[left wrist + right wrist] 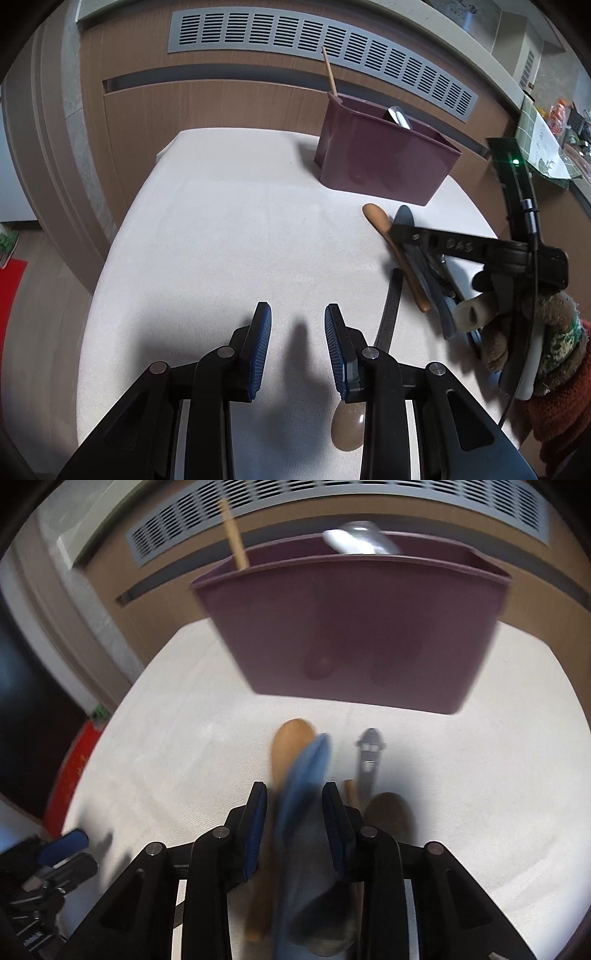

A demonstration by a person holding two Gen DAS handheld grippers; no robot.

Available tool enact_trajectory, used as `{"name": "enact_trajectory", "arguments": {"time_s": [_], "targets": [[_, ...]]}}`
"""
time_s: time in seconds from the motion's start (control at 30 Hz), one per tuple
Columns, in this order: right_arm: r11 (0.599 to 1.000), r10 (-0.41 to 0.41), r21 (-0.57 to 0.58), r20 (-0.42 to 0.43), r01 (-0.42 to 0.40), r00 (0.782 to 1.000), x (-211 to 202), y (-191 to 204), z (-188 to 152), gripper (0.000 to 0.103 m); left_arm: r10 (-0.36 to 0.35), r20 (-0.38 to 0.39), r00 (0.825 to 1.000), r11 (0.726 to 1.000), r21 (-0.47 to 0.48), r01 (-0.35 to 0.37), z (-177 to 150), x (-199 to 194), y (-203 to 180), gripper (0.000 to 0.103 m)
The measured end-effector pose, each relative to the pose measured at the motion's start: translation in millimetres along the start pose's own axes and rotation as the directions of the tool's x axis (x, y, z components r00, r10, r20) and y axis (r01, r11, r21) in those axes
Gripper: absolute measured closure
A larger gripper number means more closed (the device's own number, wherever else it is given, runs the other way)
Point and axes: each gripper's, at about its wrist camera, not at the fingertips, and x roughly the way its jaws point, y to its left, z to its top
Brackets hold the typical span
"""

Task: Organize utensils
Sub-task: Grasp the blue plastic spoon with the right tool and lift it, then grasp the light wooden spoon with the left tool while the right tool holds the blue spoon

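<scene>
Several utensils lie loose on the pale cloth-covered table [207, 229], in front of a maroon utensil holder [384, 158] that stands toward the table's far side. The holder is a plain, straight-walled bin; a thin wooden stick [329, 70] leans out of its left end and a shiny metal utensil end [399, 117] pokes above its rim, both blurred in the right wrist view.

The right gripper [294, 794] hovers low over the pile, its jaws spread to either side of a blue-grey utensil [308, 771] that lies lengthwise between them; whether the pads touch it cannot be told, as that view is smeared. Just left of it lies a wooden spoon [290, 749], bowl pointing at the holder. To the right are a flat grey metal tool with cut-out slots [369, 757] and a dark brownish spoon bowl [389, 810], with a thin wooden piece between gripper and tool.

The left gripper [298, 317] hangs above bare cloth nearer the table's front, jaws spread and holding nothing. A translucent brown spoon [347, 428] shows under its right finger, its dark handle running away toward the pile and partly hidden by the gripper body.

The lower ends of the piled utensils are covered by the right gripper and the person's sleeved hand, so their count and kinds are hard to make out.
</scene>
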Motion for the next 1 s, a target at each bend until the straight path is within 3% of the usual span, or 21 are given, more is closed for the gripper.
{"name": "enact_trajectory", "arguments": {"time_s": [0.13,0.23,0.37,0.57,0.73,0.83,1.0], "targets": [[0.999,-0.045,0.002,0.025,0.045,0.999,-11.2,-15.8,-5.1,0.074,0.0,-0.004,1.0,1.0,0.004,0.0,-0.5,1.5,-0.6,0.072],[0.98,-0.187,-0.061,0.079,0.192,0.979,-23.5,-16.7,-11.6,0.073,-0.004,-0.012,1.0,1.0,-0.005,0.004,0.4,6.9,-0.6,0.072],[0.994,-0.101,-0.03,0.072,0.104,0.992,-34.3,-21.1,-17.5,0.072,-0.004,-0.031,1.0,1.0,-0.005,0.003,-0.9,16.9,-5.5,0.072],[0.984,-0.176,0.003,0.05,0.176,0.983,-15.4,-11.4,-5.2,0.072,0.007,-0.032,0.999,1.0,0.001,-0.007,-0.6,20.7,-12.2,0.072],[0.975,-0.197,-0.096,0.04,0.2,0.98,-1.7,-2.1,2.9,0.073,-0.039,-0.052,0.998,0.999,-0.014,0.038,7.5,26.2,-13.4,0.072],[0.989,-0.116,-0.088,0.044,0.12,0.992,-15.4,-11.7,2.6,0.093,-0.083,-0.066,0.994,0.996,-0.037,0.081,20.8,35.3,-18.0,0.072],[0.992,-0.088,-0.081,0.117,0.098,0.989,-56.4,-36.6,-13.7,0.1,-0.13,-0.086,0.988,0.991,-0.041,0.126,51.5,64.7,-42.1,0.072]]}}
